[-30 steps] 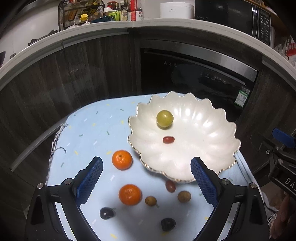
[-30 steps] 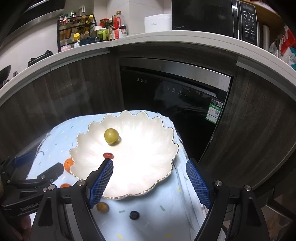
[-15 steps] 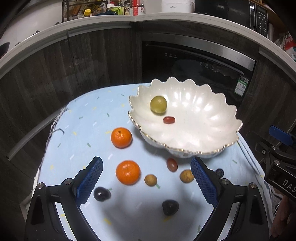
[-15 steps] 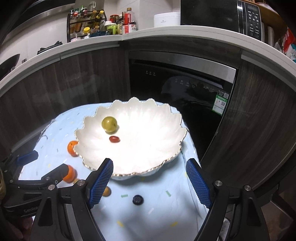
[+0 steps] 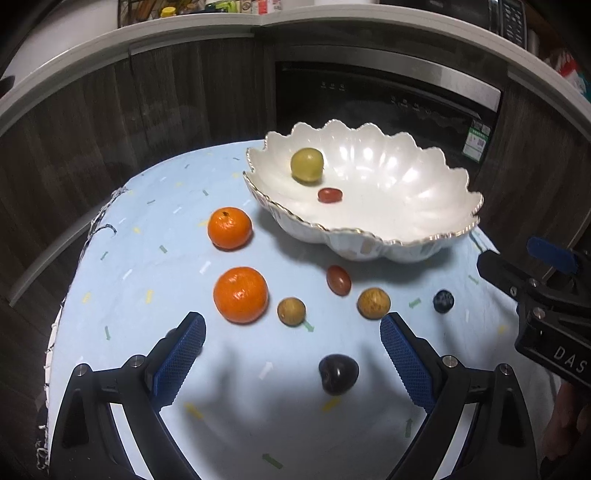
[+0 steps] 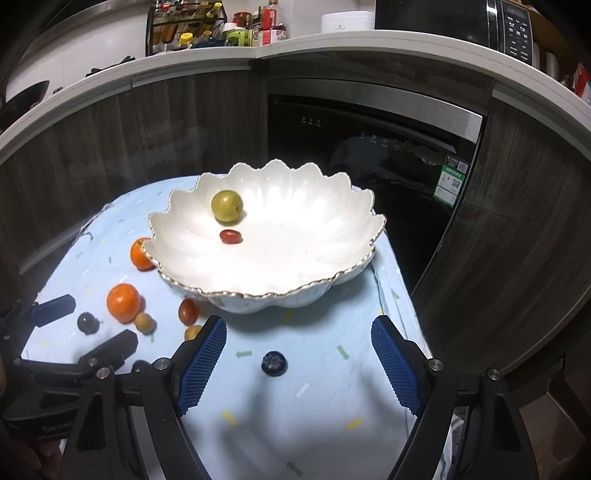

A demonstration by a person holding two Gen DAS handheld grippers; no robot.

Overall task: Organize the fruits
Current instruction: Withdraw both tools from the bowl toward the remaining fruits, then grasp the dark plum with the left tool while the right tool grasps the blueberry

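Observation:
A white scalloped bowl (image 5: 424,206) (image 6: 314,236) holds a green fruit (image 5: 306,165) (image 6: 226,205) and a small red one (image 5: 330,195) (image 6: 231,236). On the light blue cloth lie two oranges (image 5: 240,294) (image 5: 229,228), two small brown fruits (image 5: 291,311) (image 5: 373,303), a red cherry tomato (image 5: 338,280), a dark plum (image 5: 338,373) and a blueberry (image 5: 443,301) (image 6: 273,363). My left gripper (image 5: 291,354) is open and empty, with the plum between its fingers. My right gripper (image 6: 297,360) is open and empty around the blueberry.
The small cloth-covered table (image 5: 147,258) stands before dark cabinets and a built-in black appliance (image 6: 369,147). A worktop above carries a spice rack (image 6: 181,26) and a microwave (image 6: 461,22). The table edges fall off to the left and right.
Both grippers have come lower and closer to the cloth. The fruits in front of the bowl now sit nearer the fingers. Both stay open.

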